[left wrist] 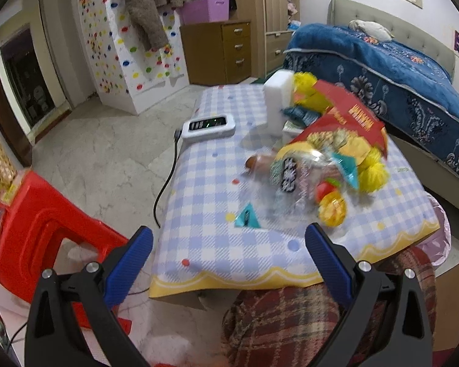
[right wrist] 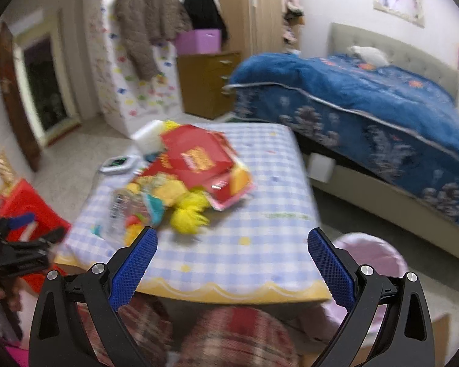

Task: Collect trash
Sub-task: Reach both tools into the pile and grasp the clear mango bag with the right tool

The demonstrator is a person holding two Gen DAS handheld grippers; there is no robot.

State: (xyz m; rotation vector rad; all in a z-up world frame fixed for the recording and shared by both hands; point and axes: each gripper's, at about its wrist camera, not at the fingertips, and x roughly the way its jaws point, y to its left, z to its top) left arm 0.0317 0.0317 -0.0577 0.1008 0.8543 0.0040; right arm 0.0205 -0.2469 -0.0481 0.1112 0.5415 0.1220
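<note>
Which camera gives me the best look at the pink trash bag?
Right wrist view: the pink trash bag shows its open mouth beside the table's near right corner. Left wrist view catches only a sliver of it past the table edge.

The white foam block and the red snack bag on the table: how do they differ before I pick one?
The white foam block is plain, rigid-looking and stands upright; the red snack bag is printed, flat, crumpled and lies tilted across the pile. The block sits at the far end of the pile, while the bag sprawls over the yellow pom-poms and wrappers. Both rest on the checked tablecloth, and neither is gripped: left gripper and right gripper are open.
</note>
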